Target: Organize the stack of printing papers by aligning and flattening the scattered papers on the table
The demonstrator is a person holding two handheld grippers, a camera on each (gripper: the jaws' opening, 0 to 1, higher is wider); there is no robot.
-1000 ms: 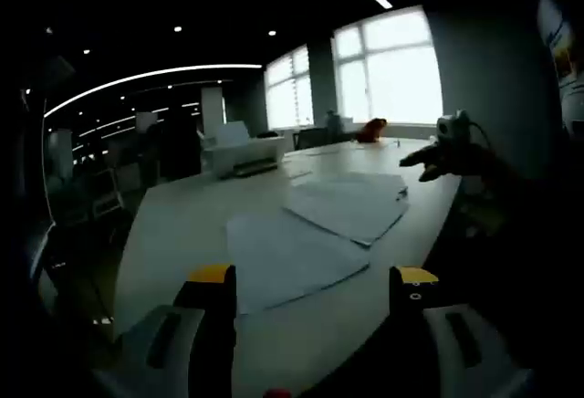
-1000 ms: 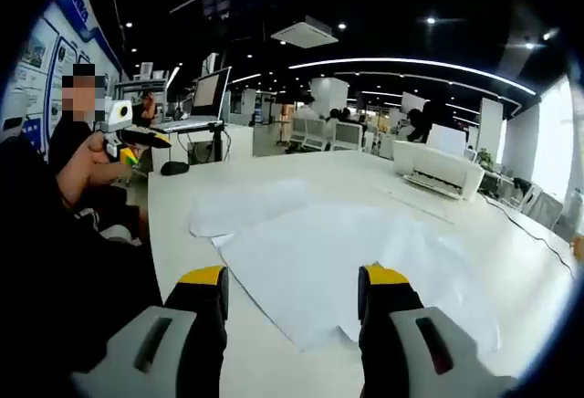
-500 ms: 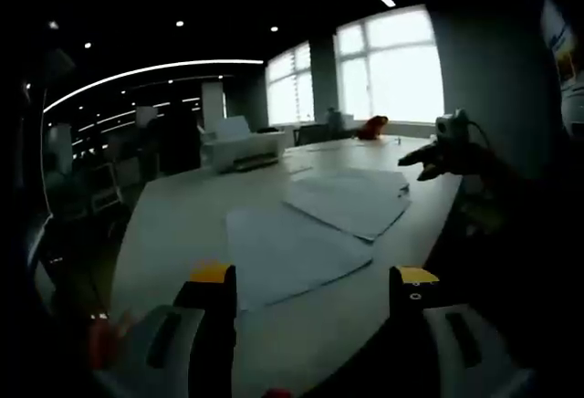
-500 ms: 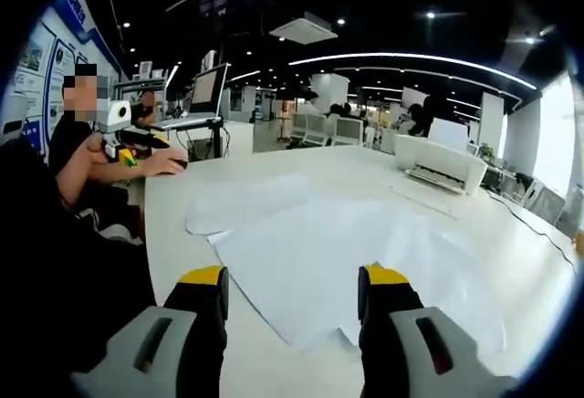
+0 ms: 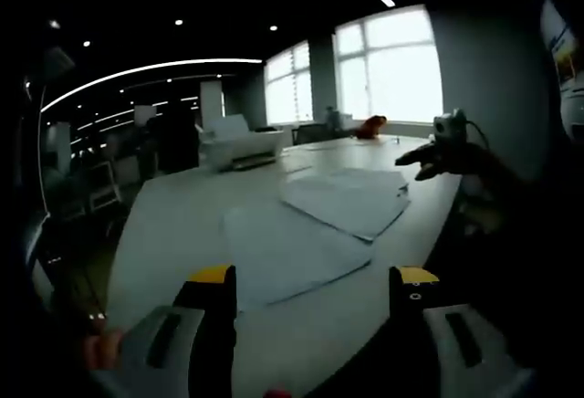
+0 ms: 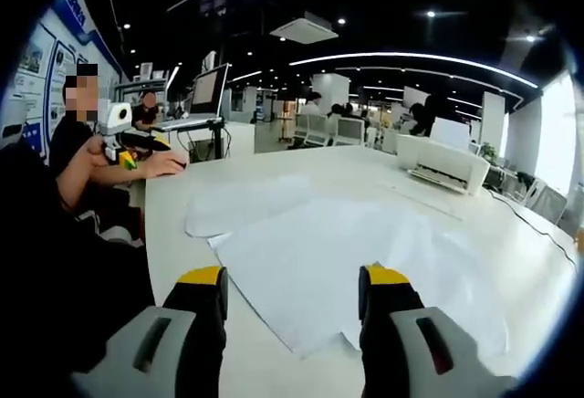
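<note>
Loose printing papers (image 6: pixel 347 256) lie scattered and overlapping flat on the white surface (image 6: pixel 173 220), spreading away from the printer (image 6: pixel 438 165) at its far side. The right tool (image 6: pixel 292 279) hovers over their near edge, jaws spread and empty; the left tool (image 5: pixel 315 279) likewise, gaping above the sheets.

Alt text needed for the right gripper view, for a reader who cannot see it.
Loose white papers lie fanned and overlapping on a white table, ahead of the open right gripper, which hovers empty. A white printer sits farther back; a person's hand rests on the table's left edge.
</note>
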